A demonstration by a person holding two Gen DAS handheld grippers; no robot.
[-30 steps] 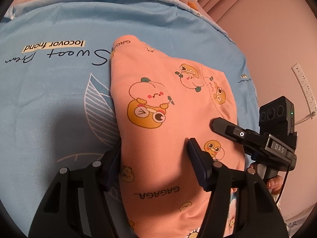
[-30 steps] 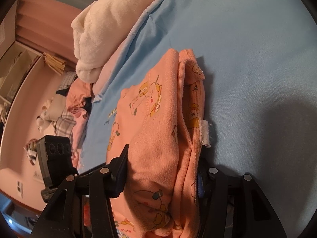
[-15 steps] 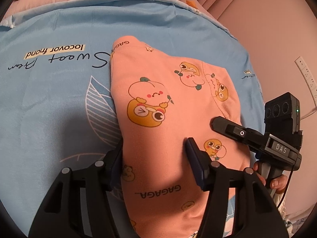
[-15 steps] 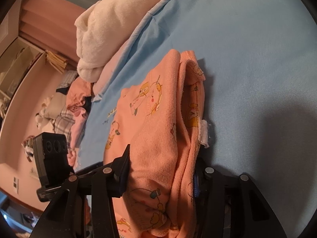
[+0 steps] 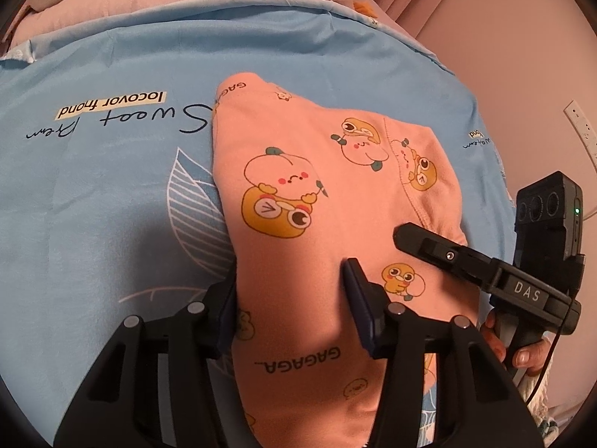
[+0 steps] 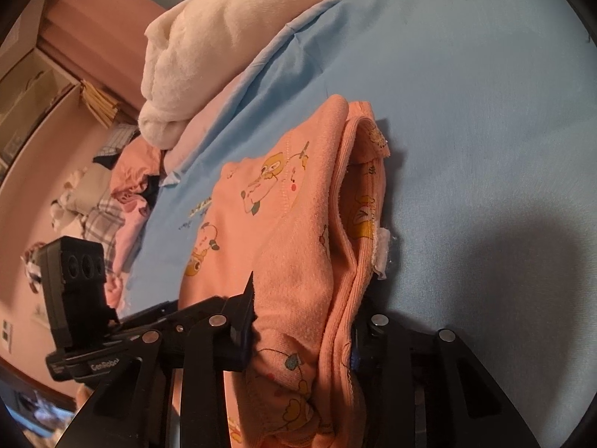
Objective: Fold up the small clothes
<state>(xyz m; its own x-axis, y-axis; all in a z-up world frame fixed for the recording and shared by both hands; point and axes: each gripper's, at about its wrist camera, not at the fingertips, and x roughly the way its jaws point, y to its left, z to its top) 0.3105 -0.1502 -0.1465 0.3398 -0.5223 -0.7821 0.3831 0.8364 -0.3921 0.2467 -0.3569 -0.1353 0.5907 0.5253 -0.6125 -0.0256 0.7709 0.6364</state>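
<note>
On a smooth light-blue bed sheet (image 5: 93, 194) printed with dark script and a white leaf outline lies one small garment (image 5: 321, 201), soft peach-orange knit with yellow cartoon figures and "GAGAGA" lettering, folded into a thick, roughly trapezoidal bundle. Left gripper (image 5: 291, 291), black plastic with blue-faced pads: jaws set fairly wide, straddling the near end of the bundle, cloth bulging between them; whether they press it cannot be told. Right gripper (image 6: 304, 321), same build: jaws bracketing several stacked layers at the garment's ribbed edge, where a looped fleecy underside and a small white label (image 6: 381, 252) show; a firm clamp cannot be confirmed. Beyond the sheet's far hem, a plush cream-white blanket (image 6: 209, 56) in a rounded heap. Further off, a loose pile of mixed clothes (image 6: 100, 209), plaid and pink.
</note>
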